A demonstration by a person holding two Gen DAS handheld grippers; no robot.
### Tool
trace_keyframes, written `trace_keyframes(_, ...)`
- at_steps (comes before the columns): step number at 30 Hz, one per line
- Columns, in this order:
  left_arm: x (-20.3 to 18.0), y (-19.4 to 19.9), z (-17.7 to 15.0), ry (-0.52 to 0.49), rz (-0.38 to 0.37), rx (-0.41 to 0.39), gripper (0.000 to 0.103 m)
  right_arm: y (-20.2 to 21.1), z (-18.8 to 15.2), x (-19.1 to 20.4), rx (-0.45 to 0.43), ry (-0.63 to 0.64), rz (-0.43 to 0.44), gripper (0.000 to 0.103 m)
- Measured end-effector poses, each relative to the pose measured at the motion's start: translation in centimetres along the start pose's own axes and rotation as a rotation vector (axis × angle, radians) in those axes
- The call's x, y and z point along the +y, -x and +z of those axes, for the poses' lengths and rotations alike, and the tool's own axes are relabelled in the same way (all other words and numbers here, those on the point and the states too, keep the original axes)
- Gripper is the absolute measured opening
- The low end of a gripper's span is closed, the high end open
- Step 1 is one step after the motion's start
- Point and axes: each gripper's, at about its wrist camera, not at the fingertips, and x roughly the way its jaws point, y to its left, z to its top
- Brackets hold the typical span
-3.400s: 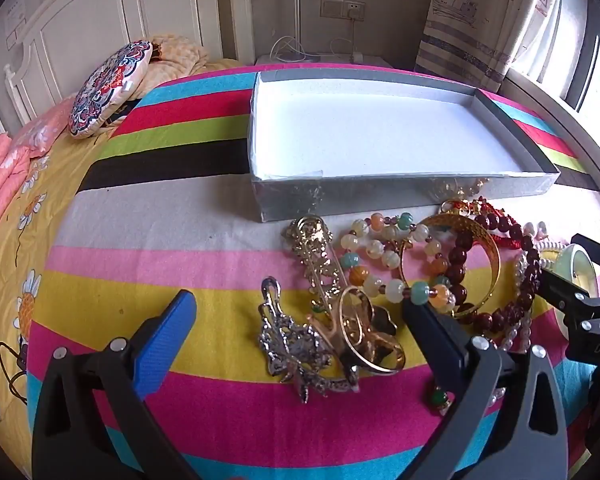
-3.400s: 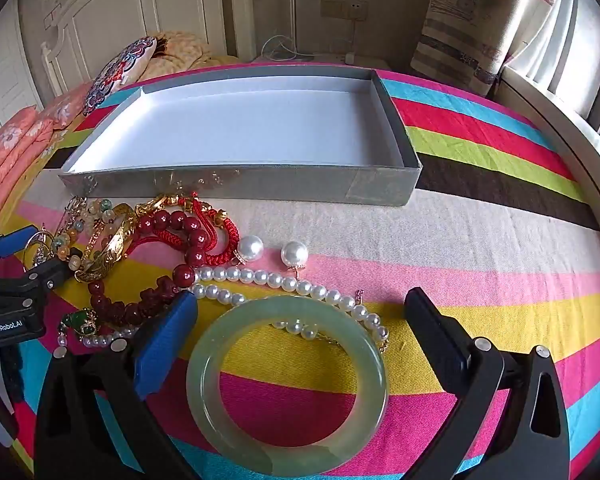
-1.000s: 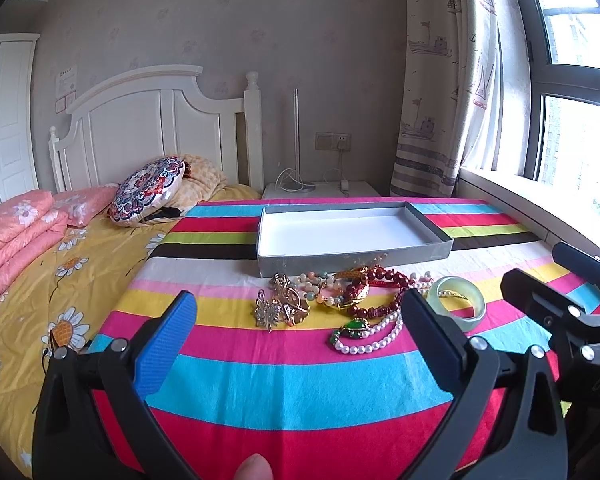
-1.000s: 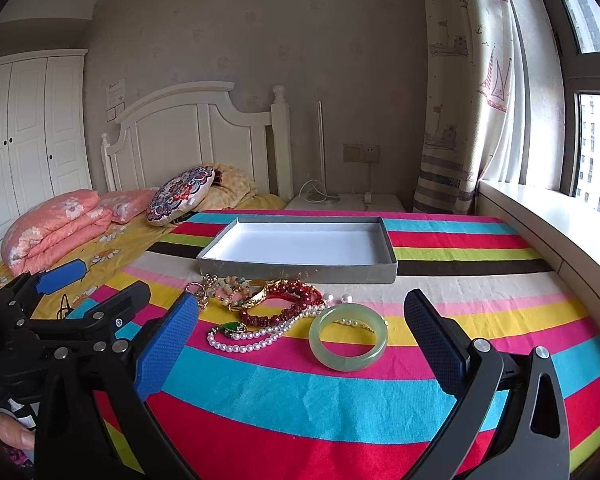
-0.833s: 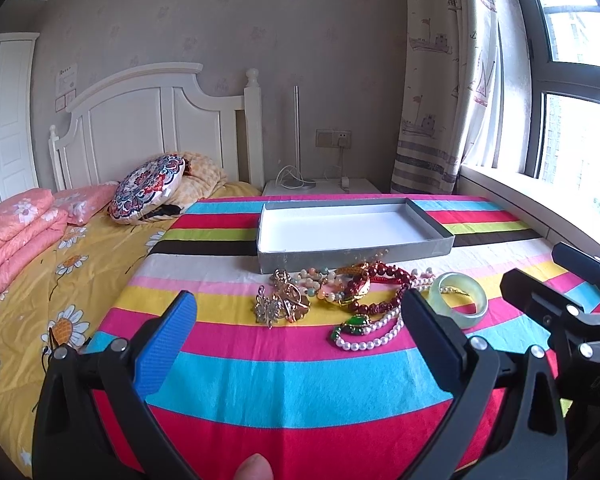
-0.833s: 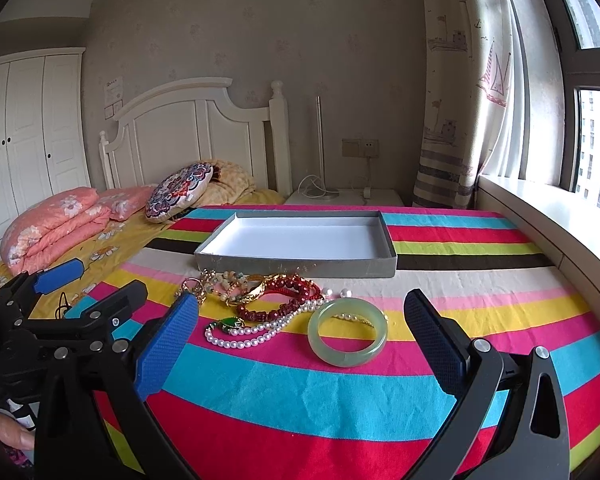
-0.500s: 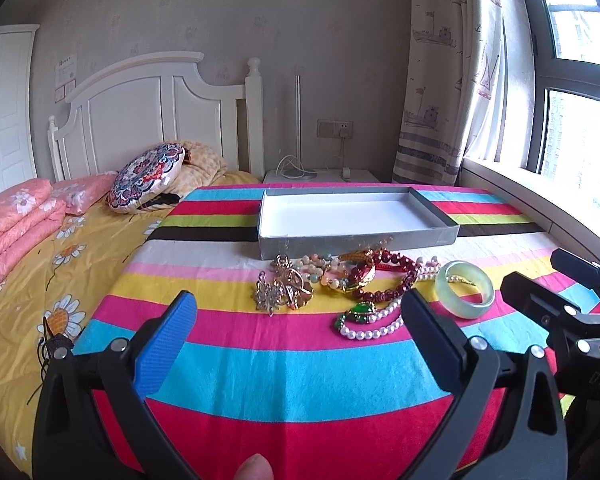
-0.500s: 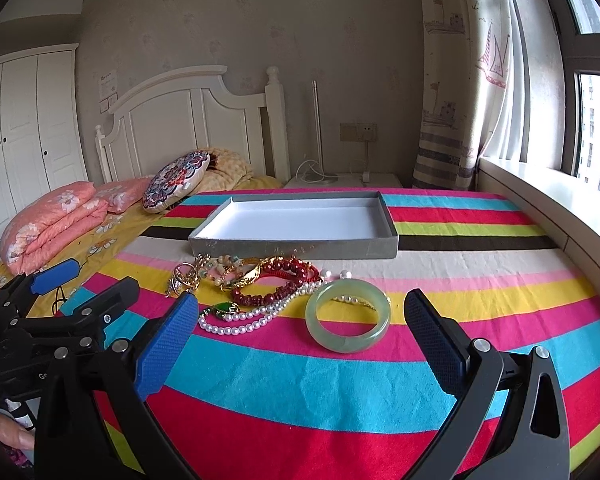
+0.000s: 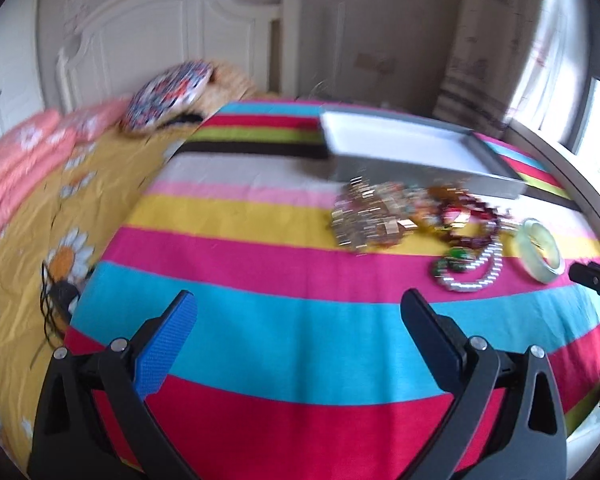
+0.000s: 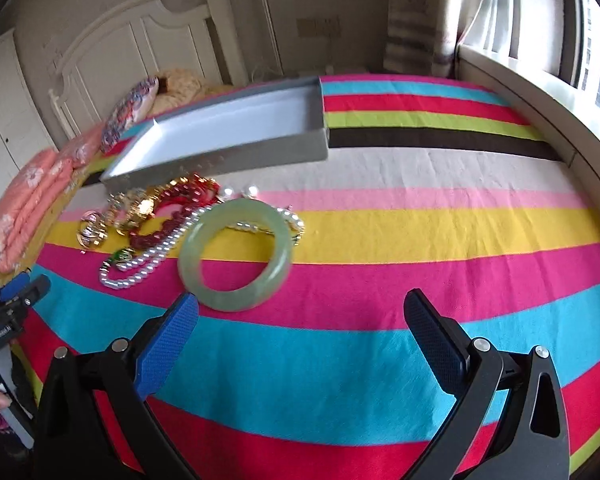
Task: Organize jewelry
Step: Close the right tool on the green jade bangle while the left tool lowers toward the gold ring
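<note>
Right wrist view shows the grey tray (image 10: pixel 236 130) with its white floor bare and the whole jewelry pile (image 10: pixel 156 216) lying on the striped bedspread (image 10: pixel 420 232) just in front of it, so by my read nothing is sorted yet. The right tool (image 10: pixel 300 328) hangs wide apart and empty, just short of the jade bangle (image 10: pixel 236 256), which overlaps the pearl strand (image 10: pixel 148 258). The left tool (image 9: pixel 300 330) is likewise spread apart and empty, well back from the blurred gold hairpieces (image 9: pixel 364 220).
</note>
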Motion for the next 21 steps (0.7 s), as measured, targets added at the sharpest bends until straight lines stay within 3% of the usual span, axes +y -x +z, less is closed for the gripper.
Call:
trace_keyframes(2,1.1,-0.4,0.1,0.037,-0.005,0.016,0.101,-1.2,0.7,0.6,0.048,0.047,-0.026,0.099)
trace_keyframes(6,2.6,-0.4,0.3,0.077,0.012,0.013,0.101,-2.5,2.0,2.7,0.099,0.098,0.008,0.099)
trace_keyframes(12,2.1,0.1,0.7,-0.035,0.061,0.031,0.100,-4.7,2.1,6.2,0.118,0.203,-0.043,0.098)
trace_keyframes(13,1.7,0.2,0.7,-0.056,0.062,0.036,0.100,-4.7,2.1,6.3,0.108,0.203,-0.036,0.093)
trace_keyframes(17,0.4,0.5,1.4,-0.067,-0.036,0.033,0.097,-4.3,2.1,6.1,0.072,0.184,-0.014,0.078)
trace_keyframes(21,-2.0,0.1,2.7,-0.091,-0.087,0.031,0.082,-4.2,2.0,6.2,0.048,0.201,-0.008,0.078)
